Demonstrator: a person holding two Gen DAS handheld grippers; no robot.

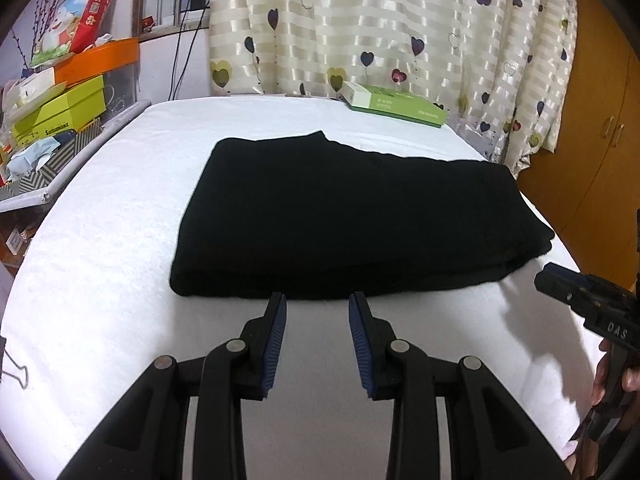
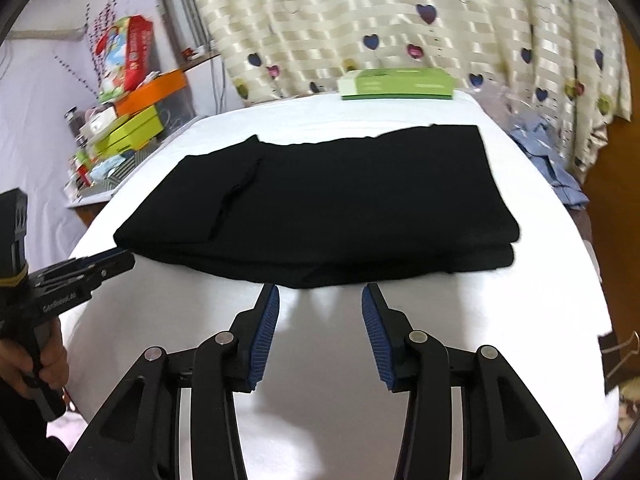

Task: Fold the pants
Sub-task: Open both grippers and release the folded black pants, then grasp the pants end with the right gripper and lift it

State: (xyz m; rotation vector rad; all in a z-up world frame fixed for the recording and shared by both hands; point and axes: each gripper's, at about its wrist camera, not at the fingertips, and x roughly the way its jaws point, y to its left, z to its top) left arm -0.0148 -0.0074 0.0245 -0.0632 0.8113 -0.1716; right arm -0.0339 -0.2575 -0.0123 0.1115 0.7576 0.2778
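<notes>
— Surface and room?
— White towelling table (image 1: 100, 208); striped heart-print curtain (image 1: 360, 20) behind; green box (image 1: 394, 104) at the far edge.
— The item?
— Black pants (image 1: 340, 216), matte, folded into a layered rectangle, mid-table.
— Your claws?
— My left gripper (image 1: 317, 300) and right gripper (image 2: 320, 292): jaws parted, empty, just short of the near fold (blue shirt (image 2: 552, 168) shows only from the right).

- The folded pants (image 1: 340, 216) lie in the middle of the bench (image 1: 100, 240).
- A box (image 1: 394, 104) sits on the bench's far edge, behind the pants.
- A curtain (image 1: 380, 20) hangs behind the box.
- Stacked boxes (image 1: 60, 108) stand left of the bench.
- The left tool (image 1: 317, 300) and right tool (image 2: 320, 292) sit just before the pants' near edge, side by side.
</notes>
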